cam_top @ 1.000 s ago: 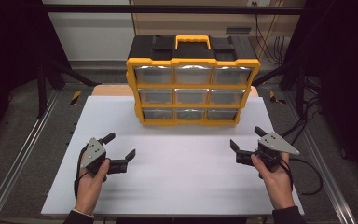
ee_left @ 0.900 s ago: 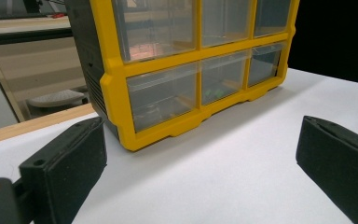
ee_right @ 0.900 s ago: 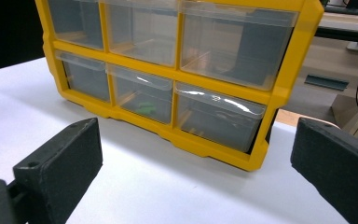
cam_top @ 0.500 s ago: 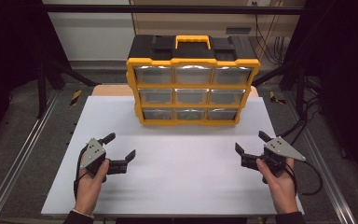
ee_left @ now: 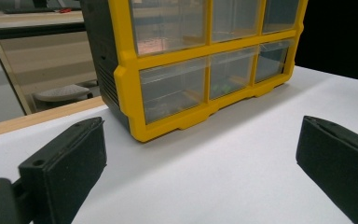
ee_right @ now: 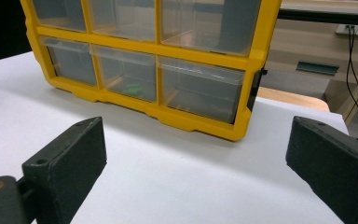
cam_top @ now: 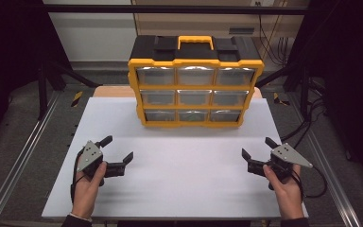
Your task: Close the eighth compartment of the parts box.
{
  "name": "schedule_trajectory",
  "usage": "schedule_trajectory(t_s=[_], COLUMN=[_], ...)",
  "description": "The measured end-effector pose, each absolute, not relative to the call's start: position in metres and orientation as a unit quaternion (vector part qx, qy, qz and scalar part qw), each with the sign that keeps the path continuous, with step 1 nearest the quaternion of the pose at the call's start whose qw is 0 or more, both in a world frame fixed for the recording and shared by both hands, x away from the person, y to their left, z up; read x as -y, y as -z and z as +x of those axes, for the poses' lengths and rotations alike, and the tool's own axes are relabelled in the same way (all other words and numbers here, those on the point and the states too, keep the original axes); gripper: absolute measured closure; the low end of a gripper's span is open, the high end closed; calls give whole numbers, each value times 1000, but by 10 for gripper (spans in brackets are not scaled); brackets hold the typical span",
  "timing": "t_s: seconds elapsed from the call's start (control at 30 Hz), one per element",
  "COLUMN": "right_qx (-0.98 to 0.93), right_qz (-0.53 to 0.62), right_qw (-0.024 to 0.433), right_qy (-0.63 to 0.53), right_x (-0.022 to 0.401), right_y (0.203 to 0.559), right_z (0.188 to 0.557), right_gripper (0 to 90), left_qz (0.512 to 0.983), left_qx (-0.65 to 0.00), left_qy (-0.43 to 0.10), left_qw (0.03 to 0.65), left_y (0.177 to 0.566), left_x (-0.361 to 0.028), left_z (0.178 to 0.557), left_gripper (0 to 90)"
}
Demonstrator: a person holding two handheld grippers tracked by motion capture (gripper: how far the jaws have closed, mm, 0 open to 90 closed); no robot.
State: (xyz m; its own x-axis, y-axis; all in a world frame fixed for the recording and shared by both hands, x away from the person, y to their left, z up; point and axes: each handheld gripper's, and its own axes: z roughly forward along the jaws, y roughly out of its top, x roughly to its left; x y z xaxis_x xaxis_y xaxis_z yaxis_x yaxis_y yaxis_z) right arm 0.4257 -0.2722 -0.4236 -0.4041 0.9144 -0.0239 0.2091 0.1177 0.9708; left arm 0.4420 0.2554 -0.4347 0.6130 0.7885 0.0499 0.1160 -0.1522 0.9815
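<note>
Yellow and black, the drawer cabinet (cam_top: pixel 196 82) is standing upright at the upper middle of the frame, on the far part of the white counter (cam_top: pixel 184 170), with its nine clear drawers facing me. I am holding my left tongs (cam_top: pixel 119 150) at the lower left, with the jaws spread wide and nothing between them. My right tongs (cam_top: pixel 257 148) are sitting at the lower right, also wide and empty. Both are pointing toward the cabinet, well apart from it.
</note>
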Motion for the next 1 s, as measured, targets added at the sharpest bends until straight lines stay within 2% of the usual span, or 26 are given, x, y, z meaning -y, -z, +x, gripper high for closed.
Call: schedule_trajectory(t_s=[1.0], right_qx=[-669], right_qz=[394], right_qw=[341], right_qy=[-530], right_x=[273], right_y=[446], right_z=[424], right_gripper=[54], left_qz=[703], left_qx=[-322], left_qy=[-288], left_qw=[564], left_y=[439], left_x=[-256], left_z=[438], left_gripper=[12])
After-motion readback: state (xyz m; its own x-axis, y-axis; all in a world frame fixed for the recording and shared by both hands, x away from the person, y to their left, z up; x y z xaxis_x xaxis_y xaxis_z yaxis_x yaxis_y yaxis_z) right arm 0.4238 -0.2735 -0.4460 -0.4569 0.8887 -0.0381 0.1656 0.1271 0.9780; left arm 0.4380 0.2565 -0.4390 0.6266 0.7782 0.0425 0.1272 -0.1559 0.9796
